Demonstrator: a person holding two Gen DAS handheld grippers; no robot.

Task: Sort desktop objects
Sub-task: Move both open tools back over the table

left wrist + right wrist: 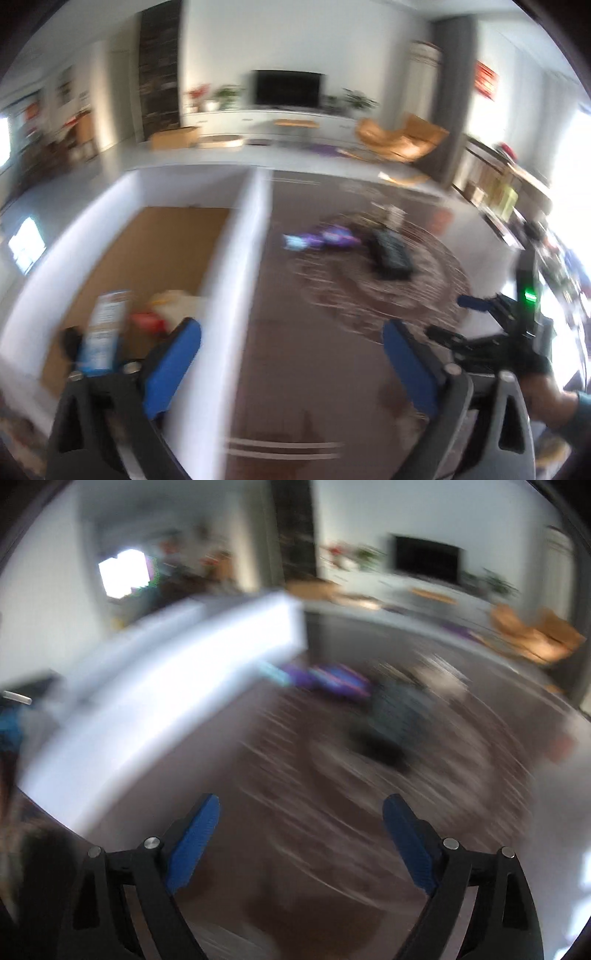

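On the desk (314, 369), a purple packet (334, 238) and a dark, keypad-like object (391, 254) lie touching on a round woven mat (424, 306), still unsorted. Left of them stands the white box (229, 280), with a blue-and-white carton (103, 328) and other blurred items already inside. I hold both tools empty: the left hand-held gripper (291, 354) hangs released over the box's right wall, the right hand-held gripper (301, 834) spread wide and aimed at the mat. By my reading, we are between placements, reaching for another item. Next comes settling the jaws around one object alone; the blur hides finer detail.
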